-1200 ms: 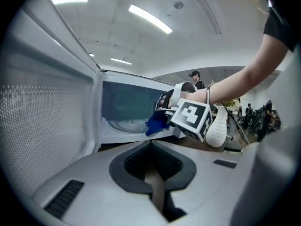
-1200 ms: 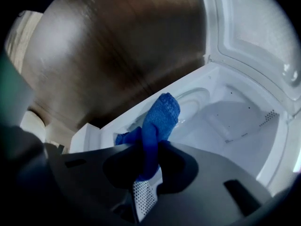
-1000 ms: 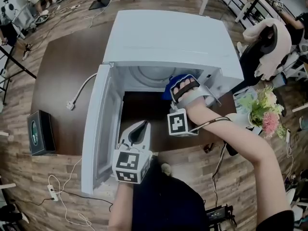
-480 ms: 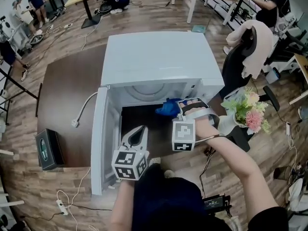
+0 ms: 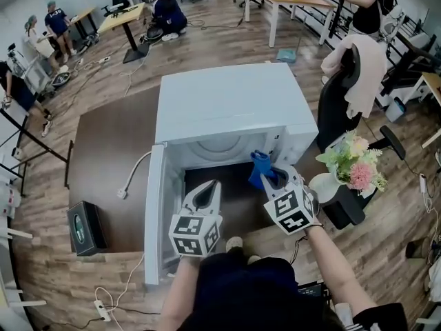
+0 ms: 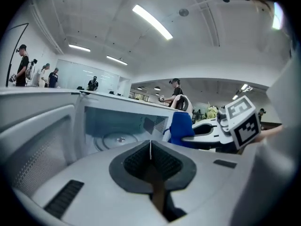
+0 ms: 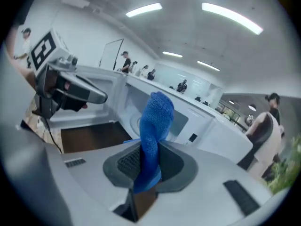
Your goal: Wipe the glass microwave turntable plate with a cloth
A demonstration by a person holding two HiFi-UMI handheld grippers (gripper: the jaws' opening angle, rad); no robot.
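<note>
Before the open microwave (image 5: 227, 102), the right tool (image 5: 274, 178) clenches a blue cloth (image 7: 155, 121), its long axis upright. At the microwave's mouth, the left tool (image 6: 150, 147) is closed, empty

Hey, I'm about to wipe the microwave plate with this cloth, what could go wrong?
The right gripper grips the blue cloth only by a bunched fold; rubbing could pull it loose. The glass plate lies back inside the microwave, so the gripper might knock the opening's edge. The shut left gripper sits beside the open door and could bump it.
</note>
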